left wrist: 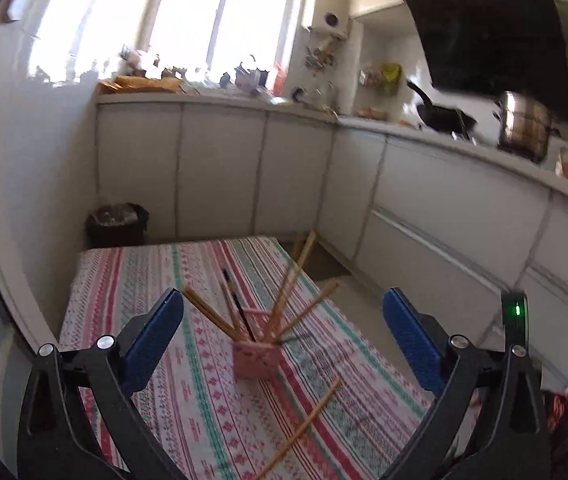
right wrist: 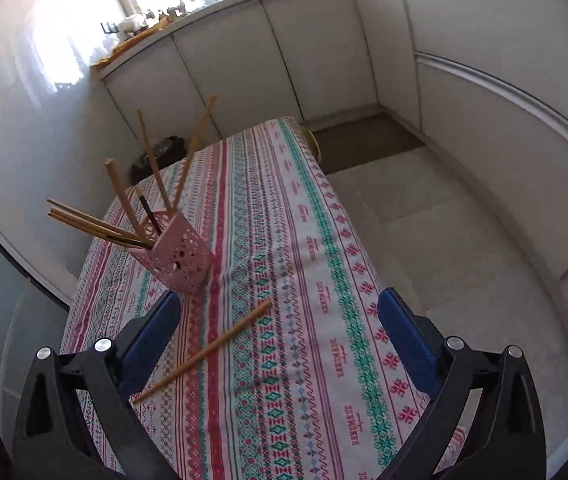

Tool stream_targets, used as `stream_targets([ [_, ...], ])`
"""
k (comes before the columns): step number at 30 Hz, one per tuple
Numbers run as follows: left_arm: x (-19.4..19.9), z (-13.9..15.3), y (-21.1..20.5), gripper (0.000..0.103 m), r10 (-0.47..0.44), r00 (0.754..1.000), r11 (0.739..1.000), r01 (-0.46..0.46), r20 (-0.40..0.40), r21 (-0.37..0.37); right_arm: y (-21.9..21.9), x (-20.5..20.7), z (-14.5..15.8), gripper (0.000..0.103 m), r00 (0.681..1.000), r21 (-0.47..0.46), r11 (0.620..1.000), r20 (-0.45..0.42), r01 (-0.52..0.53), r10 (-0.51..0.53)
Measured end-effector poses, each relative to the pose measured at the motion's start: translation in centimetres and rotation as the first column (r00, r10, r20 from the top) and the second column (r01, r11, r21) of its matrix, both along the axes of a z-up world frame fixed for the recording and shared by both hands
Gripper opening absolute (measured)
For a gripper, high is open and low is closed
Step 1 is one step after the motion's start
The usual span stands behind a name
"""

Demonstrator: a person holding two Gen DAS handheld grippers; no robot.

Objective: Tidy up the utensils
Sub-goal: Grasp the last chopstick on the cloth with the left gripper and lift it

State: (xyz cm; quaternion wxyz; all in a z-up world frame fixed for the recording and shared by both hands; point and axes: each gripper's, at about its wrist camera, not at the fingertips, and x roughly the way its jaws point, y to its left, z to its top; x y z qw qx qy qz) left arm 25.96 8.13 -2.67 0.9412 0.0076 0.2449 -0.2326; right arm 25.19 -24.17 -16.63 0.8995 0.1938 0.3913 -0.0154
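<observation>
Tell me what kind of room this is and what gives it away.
A home kitchen, most likely. White base cabinets run under a countertop, a black frying pan and a steel pot sit on the stove side, and a range hood hangs above them.

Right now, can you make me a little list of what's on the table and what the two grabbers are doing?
table: patterned tablecloth
holder: pink holder standing on the cloth
in holder: wooden chopsticks fanned out, plus one dark stick
loose: one chopstick lying flat on the cloth
left gripper: open, holding nothing
right gripper: open, holding nothing, the loose chopstick in front of it
</observation>
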Motion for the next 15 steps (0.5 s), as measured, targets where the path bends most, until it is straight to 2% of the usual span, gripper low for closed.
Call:
stream_targets([
  [2,0.3,-2.5,-4.0,0.096,-0.101,0.992,0.982,0.110,-0.071,0.150,-1.7,-0.7,-0.2,0.096,0.999,0.026,0.998,-0.002,0.053,-0.053],
  [4,0.7,-5.7,-7.8,0.096,-0.172,0.973,0.939,0.209,-0.151,0.274,-3.3,-1.2,-0.3,0.096,0.996,0.065,0.994,-0.003,0.093,-0.093],
  [6,1.7,-9.0,-10.8,0.096,-0.233,0.933,0.896,0.316,-0.275,0.312,-4.6,-1.3,-0.5,0.096,0.992,0.102,0.987,-0.017,0.125,-0.124],
  [7,2.6,-10.9,-12.3,0.095,-0.230,0.913,0.876,0.345,-0.336,0.338,-5.1,-1.4,-0.9,0.096,0.991,0.122,0.983,-0.031,0.136,-0.134],
  [9,5.2,-14.8,-14.8,0.086,-0.202,0.860,0.841,0.397,-0.468,0.367,-6.0,-1.2,-1.7,0.096,0.989,0.189,0.971,-0.074,0.143,-0.131],
  [10,6.5,-16.5,-15.6,0.075,-0.180,0.830,0.828,0.418,-0.529,0.373,-6.3,-1.0,-2.2,0.096,0.988,0.227,0.963,-0.096,0.143,-0.124],
  [12,8.9,-19.7,-16.7,0.059,-0.114,0.775,0.813,0.433,-0.622,0.390,-6.8,-0.8,-3.0,0.096,0.985,0.291,0.945,-0.131,0.147,-0.113],
  [13,10.0,-20.8,-16.9,0.054,-0.097,0.752,0.808,0.442,-0.652,0.389,-6.9,-0.7,-3.3,0.096,0.984,0.311,0.939,-0.143,0.148,-0.107],
  [14,10.9,-21.7,-17.2,0.052,-0.084,0.740,0.803,0.447,-0.667,0.395,-7.0,-0.5,-3.4,0.096,0.984,0.331,0.933,-0.147,0.144,-0.100],
  [15,11.5,-22.3,-17.5,0.052,-0.065,0.739,0.796,0.444,-0.671,0.411,-7.0,-0.4,-3.4,0.096,0.985,0.351,0.926,-0.144,0.138,-0.092],
])
